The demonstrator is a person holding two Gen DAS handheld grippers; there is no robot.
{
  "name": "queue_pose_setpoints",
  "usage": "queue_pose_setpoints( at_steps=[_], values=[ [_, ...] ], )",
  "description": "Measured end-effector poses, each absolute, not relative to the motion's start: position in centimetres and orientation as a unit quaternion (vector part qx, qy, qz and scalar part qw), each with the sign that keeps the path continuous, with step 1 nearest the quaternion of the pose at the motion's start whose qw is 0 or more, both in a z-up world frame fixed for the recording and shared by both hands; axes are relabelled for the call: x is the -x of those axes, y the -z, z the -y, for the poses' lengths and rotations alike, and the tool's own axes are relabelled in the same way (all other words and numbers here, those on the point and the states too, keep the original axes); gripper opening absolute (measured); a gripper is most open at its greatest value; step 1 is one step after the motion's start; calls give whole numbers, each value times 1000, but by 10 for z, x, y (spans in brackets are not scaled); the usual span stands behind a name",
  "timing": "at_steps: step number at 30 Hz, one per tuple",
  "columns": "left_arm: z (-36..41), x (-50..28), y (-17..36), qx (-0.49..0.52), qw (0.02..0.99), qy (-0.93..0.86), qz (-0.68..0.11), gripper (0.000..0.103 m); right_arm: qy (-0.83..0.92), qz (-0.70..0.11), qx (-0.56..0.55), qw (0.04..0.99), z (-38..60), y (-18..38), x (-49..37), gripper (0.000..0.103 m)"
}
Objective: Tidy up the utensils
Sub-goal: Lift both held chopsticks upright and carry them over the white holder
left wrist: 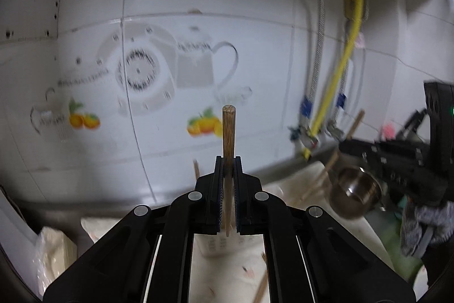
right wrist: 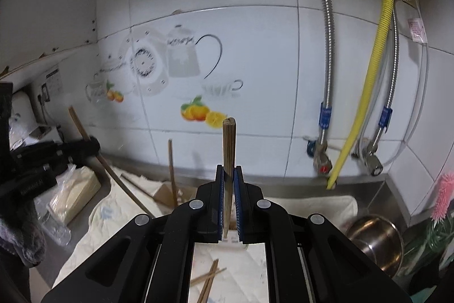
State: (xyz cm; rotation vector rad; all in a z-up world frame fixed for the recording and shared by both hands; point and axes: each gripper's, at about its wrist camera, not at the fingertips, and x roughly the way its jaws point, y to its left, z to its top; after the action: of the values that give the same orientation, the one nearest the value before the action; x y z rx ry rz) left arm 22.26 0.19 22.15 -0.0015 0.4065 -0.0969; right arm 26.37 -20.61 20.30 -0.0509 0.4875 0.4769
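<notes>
Chopsticks (right wrist: 208, 281) lie on the cloth (right wrist: 99, 220), pot (right wrist: 377, 240) to their right.

No words or numbers can be read here. The wall tile (right wrist: 159, 61) has writing on its teapot and cup drawings, but it is too blurry to make out. A white sticker (right wrist: 54, 80) on the wall at the left has dark print that is too small. A pink tag (right wrist: 417, 30) by the hoses has tiny print too. The other hand-held gripper (right wrist: 34, 186) at the left shows small white letters, too blurred to read.
</notes>
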Motion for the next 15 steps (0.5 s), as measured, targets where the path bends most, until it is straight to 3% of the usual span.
queue_pose_setpoints(
  at_steps=[15],
  values=[
    [-30, -272, -176, 47, 972, 3, -231, 5, -227, -260, 21, 938, 191, -178, -306, 7]
  ],
)
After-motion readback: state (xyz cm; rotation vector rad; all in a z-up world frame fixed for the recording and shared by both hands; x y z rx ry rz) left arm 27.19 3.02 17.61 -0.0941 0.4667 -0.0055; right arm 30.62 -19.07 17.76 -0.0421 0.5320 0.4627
